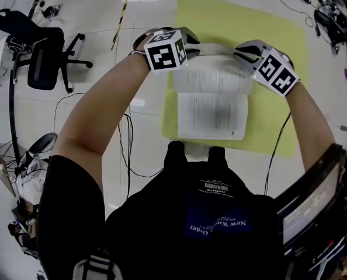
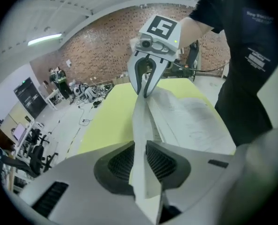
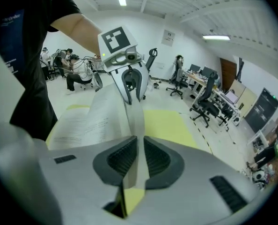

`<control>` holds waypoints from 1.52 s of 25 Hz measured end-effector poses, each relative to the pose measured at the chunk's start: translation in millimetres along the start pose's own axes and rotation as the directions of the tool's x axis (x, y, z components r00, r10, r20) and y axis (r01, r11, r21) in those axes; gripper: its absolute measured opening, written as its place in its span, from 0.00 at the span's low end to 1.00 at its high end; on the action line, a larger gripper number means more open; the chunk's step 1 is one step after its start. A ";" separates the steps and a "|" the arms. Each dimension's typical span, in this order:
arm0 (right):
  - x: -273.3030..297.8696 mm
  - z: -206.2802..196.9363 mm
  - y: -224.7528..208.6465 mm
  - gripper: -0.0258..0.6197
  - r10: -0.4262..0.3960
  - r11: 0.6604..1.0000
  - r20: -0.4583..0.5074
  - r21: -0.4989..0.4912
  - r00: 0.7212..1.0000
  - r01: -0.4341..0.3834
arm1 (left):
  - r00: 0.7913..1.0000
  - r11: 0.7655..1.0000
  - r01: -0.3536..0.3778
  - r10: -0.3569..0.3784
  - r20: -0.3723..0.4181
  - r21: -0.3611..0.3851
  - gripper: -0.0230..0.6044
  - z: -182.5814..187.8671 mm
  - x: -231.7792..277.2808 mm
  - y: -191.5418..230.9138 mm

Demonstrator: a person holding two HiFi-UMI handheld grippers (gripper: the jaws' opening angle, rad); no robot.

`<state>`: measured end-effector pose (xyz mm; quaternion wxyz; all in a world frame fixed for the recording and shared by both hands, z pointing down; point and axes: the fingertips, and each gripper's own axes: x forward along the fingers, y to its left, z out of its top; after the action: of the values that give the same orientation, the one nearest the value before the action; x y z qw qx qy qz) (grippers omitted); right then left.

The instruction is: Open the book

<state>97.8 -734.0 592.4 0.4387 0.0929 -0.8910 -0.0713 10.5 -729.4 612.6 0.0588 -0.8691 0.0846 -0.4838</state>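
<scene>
White book page [image 2: 141, 125] between fingers [image 2: 166, 162]

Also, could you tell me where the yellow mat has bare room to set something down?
The widest bare patch of the yellow mat lies between the book and the mat's right edge; another runs along its far edge. It is crowded at the book's far side, where the left gripper and right gripper pinch a page.

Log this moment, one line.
left tool: shut on page | right tool: shut on page | page: lifted above open book | book: on yellow mat
</scene>
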 end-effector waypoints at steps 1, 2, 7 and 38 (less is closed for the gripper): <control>8.5 -4.7 -7.0 0.09 -0.002 1.000 -0.003 0.011 1.000 0.002 | 0.999 0.999 0.031 -0.031 0.016 -0.017 0.14 -4.4 7.1 6.8; 16.8 -9.1 -13.0 0.09 -0.005 1.000 -0.005 0.023 1.000 0.005 | 0.997 0.997 0.061 -0.059 0.041 -0.041 0.15 -8.5 12.8 12.8; 51.0 -25.9 -31.6 0.16 -0.042 0.995 0.001 0.093 0.999 0.042 | 0.979 0.984 0.126 -0.103 0.177 -0.125 0.18 -29.8 27.2 37.2; -255.5 97.4 109.6 0.02 -0.481 0.759 0.549 0.651 0.684 0.011 | 0.457 0.677 0.143 0.601 0.655 -0.722 0.08 77.7 -305.9 -147.9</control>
<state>161.9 -564.7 360.0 0.0077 0.3195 -0.9394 0.1237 -68.5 -520.6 344.8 -0.1648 -0.9180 0.3457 0.1026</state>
